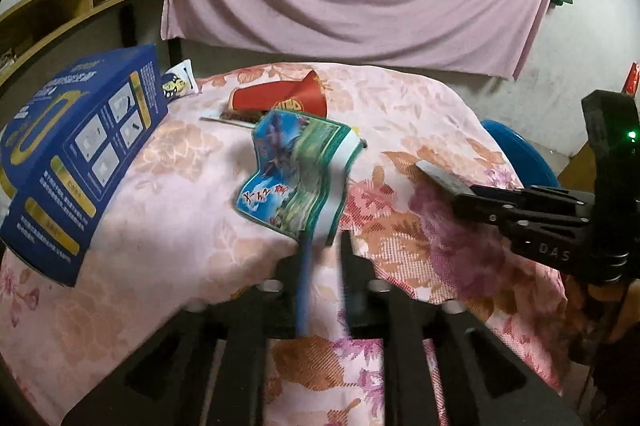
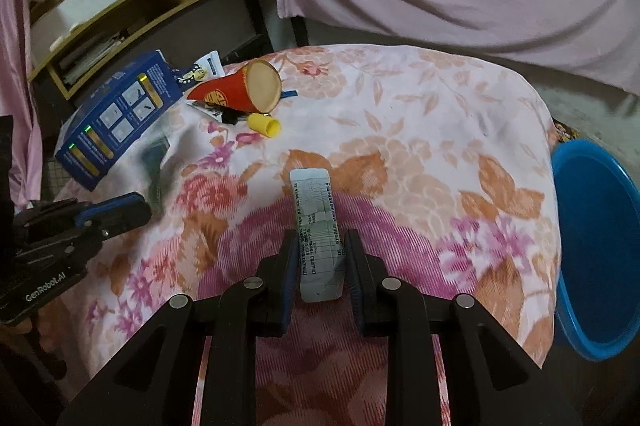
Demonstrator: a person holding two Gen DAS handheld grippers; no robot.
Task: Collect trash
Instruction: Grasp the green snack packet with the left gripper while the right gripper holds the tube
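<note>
While the right gripper [image 2: 322, 260] points steeply down over the floral-covered table [image 2: 420, 130], jaws clamped on a folded paper slip [image 2: 318, 226], the left gripper [image 1: 322, 278] has jaws slightly apart, a colourful wrapper [image 1: 296, 178] just ahead, seemingly loose. Next, likely: carry the slip rightward to the blue basin [image 2: 600, 246].

blue basin [image 2: 600, 250] cut off, wrapper [image 1: 296, 178] motion-blurred
</note>
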